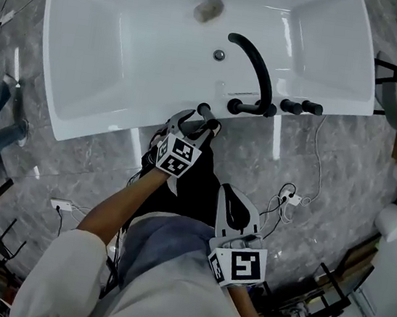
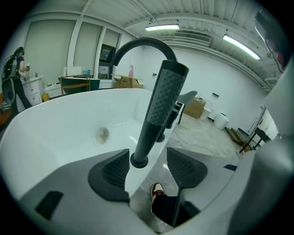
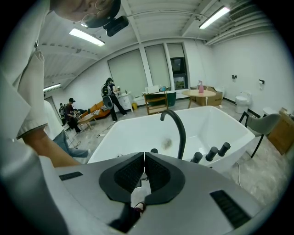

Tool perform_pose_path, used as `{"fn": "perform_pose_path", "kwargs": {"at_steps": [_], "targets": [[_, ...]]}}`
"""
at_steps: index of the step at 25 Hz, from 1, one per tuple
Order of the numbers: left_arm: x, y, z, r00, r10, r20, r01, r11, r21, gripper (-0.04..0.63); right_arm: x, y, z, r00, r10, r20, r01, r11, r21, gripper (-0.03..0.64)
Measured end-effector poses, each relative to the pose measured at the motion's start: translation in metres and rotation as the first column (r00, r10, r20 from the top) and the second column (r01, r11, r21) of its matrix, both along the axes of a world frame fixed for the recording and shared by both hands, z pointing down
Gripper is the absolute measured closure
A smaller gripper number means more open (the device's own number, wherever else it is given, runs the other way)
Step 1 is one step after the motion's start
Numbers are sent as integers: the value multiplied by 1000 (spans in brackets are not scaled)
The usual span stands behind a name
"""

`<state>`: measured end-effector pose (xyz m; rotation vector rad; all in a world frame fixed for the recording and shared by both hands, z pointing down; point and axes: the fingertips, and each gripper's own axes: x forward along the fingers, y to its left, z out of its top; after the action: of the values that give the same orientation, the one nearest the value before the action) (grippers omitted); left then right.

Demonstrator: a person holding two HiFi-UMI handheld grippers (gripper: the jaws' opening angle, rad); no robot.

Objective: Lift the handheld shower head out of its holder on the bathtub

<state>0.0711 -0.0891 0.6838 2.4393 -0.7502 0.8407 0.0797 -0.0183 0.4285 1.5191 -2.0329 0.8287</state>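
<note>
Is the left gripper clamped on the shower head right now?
No, the left gripper is open: its jaws stand apart on either side of the shower head without touching it.

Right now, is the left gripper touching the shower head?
Cannot tell. The left gripper view shows the shower head between the left gripper's open jaws: clear of one pad, no plain gap at the other.

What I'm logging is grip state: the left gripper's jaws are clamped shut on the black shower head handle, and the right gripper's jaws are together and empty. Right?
No. On the left gripper the jaws stand open: the shower head handle rises between them with a gap to each pad, as the left gripper view shows. The right gripper is as you said, jaws together and empty.
</note>
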Motion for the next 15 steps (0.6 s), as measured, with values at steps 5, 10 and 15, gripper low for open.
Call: {"fn": "perform_pose_path", "kwargs": {"at_steps": [5, 10, 15], "targets": [[8, -8, 21, 1000, -16, 14, 16, 1000, -18, 350, 8, 2, 9, 1000, 4, 7, -4, 1000, -25, 597], [15, -17, 33, 999, -46, 16, 47, 999, -25, 350, 20, -3, 11, 1000, 19, 0, -19, 1000, -25, 597], [15, -26, 39, 994, -105, 15, 105, 994, -37, 350, 23, -3, 20, 1000, 7, 6, -7, 999, -43, 597]]}}
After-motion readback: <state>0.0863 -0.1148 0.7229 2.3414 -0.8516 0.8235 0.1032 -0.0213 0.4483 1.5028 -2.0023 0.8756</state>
